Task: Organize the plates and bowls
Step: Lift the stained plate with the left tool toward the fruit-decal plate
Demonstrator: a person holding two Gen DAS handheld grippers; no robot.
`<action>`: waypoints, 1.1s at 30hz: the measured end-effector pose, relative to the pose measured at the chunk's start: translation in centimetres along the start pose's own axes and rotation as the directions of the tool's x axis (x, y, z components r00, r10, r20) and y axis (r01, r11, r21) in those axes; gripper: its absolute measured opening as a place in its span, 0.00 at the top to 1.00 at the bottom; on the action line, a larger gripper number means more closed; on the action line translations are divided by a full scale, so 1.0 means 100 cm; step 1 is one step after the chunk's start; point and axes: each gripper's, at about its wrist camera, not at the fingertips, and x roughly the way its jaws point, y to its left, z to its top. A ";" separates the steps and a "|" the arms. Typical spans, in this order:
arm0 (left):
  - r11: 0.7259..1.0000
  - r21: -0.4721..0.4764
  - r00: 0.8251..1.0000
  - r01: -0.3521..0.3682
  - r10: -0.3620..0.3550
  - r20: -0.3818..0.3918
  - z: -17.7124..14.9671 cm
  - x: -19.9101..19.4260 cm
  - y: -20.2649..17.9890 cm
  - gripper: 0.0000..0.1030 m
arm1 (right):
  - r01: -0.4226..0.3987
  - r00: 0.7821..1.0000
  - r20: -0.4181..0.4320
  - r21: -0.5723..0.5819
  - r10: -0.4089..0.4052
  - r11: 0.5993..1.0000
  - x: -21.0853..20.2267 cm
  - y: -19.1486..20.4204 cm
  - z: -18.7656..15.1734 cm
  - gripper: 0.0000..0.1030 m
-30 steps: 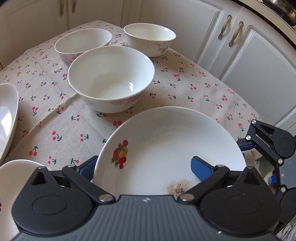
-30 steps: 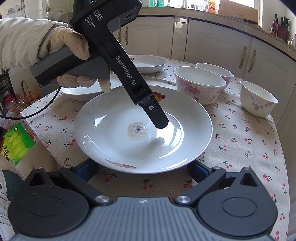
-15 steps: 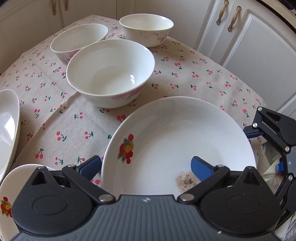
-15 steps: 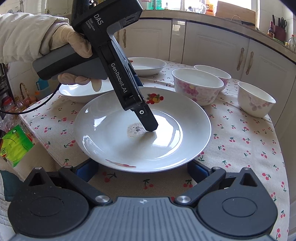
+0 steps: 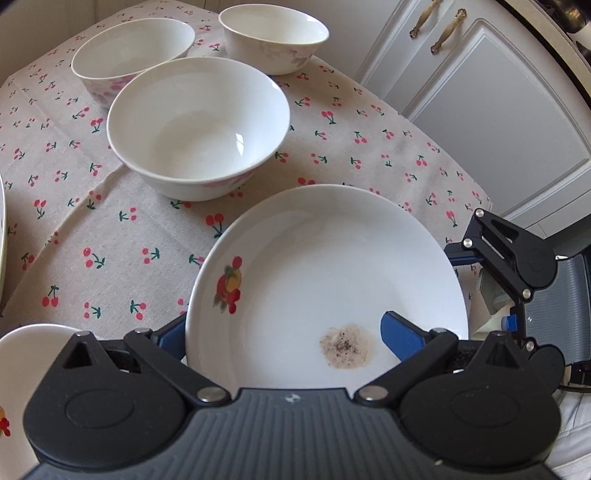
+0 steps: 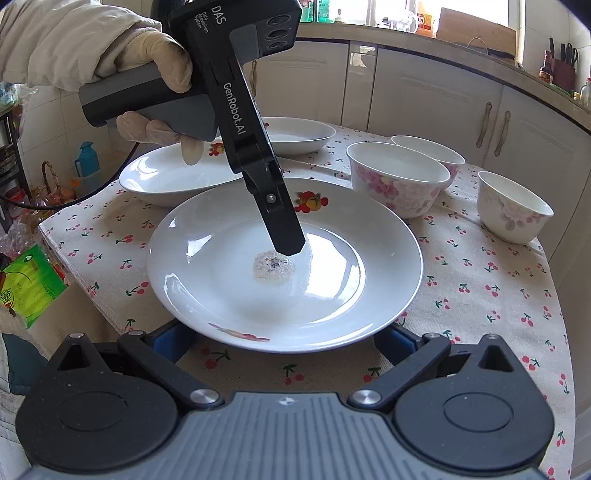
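A white plate [image 5: 325,266] with a fruit print and a speckled stain [image 6: 273,267] lies on the cherry tablecloth. My left gripper [image 5: 284,328] is open and straddles the plate's fruit-side rim. One finger [image 6: 286,236] rests inside beside the stain, and the other finger [image 5: 171,332] sits outside, partly hidden by the rim. My right gripper [image 6: 286,339] is open at the opposite rim, its two blue tips poking out from under the edge. Three white bowls stand beyond the plate: a large one [image 5: 199,125], a second [image 5: 133,55] and a third [image 5: 273,33].
Two more plates [image 6: 177,173] [image 6: 295,133] lie on the far left of the table in the right wrist view. A gloved hand [image 6: 147,74] holds the left gripper. White cabinets [image 5: 498,110] stand close behind the table's edge. A green packet [image 6: 29,284] lies off the left side.
The left gripper's inner finger has slid across the plate to the stain, and its camera has tilted down. The plate and my right gripper have hardly moved.
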 end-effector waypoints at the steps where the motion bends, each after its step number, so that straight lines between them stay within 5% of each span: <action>1: 1.000 0.002 1.000 0.006 -0.006 -0.005 0.001 0.000 0.001 0.01 | -0.001 1.000 0.000 0.001 0.001 1.000 0.000 0.000 0.000 0.00; 19: 0.999 -0.007 0.999 0.043 -0.043 -0.016 0.005 0.000 0.004 0.02 | -0.035 0.999 0.017 -0.003 0.035 0.999 0.001 -0.006 -0.001 0.00; 33: 0.998 -0.005 0.997 0.058 -0.057 0.044 0.004 -0.025 -0.006 0.02 | -0.026 1.000 0.010 -0.009 0.026 1.000 -0.009 -0.006 0.006 0.00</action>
